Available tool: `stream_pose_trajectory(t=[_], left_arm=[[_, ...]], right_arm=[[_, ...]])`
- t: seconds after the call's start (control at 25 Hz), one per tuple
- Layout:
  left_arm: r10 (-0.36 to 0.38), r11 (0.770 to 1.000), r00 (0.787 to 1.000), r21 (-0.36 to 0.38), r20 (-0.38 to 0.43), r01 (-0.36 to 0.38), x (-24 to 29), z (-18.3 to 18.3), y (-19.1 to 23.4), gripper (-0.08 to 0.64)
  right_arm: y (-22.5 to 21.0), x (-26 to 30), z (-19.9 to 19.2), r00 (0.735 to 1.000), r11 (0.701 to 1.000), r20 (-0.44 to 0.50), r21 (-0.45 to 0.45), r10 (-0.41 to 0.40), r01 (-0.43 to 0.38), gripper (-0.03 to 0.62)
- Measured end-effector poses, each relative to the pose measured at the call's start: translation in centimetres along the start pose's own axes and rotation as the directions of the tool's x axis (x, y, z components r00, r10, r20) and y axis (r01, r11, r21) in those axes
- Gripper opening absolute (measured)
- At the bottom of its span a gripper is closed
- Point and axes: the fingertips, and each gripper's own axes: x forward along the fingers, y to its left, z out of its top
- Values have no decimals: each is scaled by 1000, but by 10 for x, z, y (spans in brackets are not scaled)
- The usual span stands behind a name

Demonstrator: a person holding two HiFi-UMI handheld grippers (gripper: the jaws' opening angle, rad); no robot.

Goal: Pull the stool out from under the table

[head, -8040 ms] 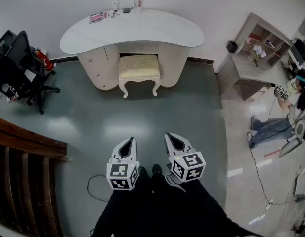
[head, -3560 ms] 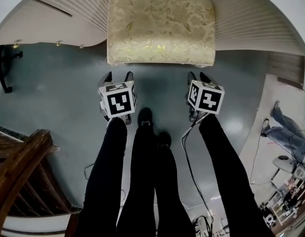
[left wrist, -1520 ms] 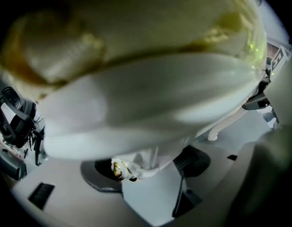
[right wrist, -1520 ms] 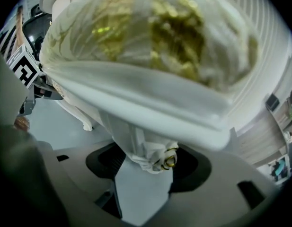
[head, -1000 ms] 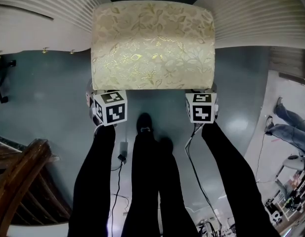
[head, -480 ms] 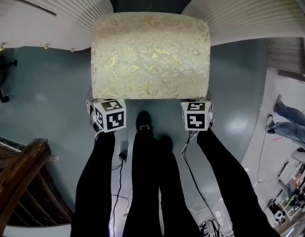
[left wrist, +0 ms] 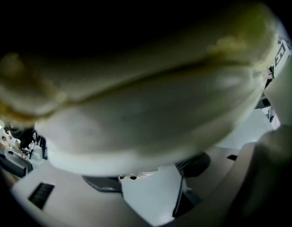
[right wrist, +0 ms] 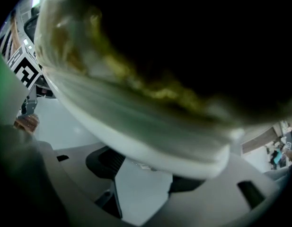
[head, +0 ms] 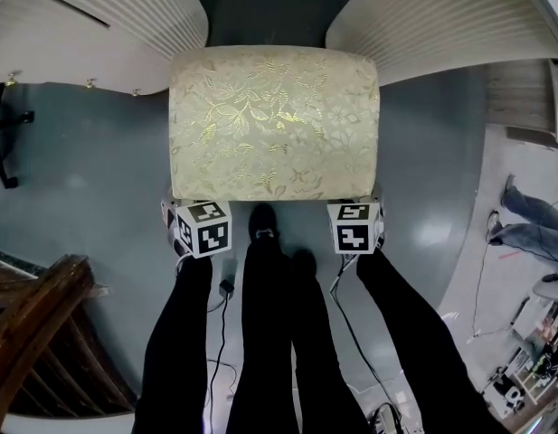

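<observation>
Clamping the stool (head: 274, 120) at its near rim, my left claw (left wrist: 148, 174) and right claw (right wrist: 141, 167) pinch only thin edges. Uneven pulling could slip one claw off, skewing the stool.

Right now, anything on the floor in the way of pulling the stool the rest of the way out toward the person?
No loose obstacle. Behind the stool are only the person's own shoes, right at its near edge, and a thin cable on the floor. They'll probably need to step back.

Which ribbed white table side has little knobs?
The left table side: three small knobs line its lower edge, while the right table side shows none.
</observation>
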Motion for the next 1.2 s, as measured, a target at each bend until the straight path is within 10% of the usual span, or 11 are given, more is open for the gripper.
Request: stream_pose_trajectory(t=[1.2], left_arm=[[87, 996, 996, -28, -17, -88, -7, -1, 4, 334]], right_arm=[[-1, 0, 1, 1000, 1000, 9, -5, -15, 15, 290]])
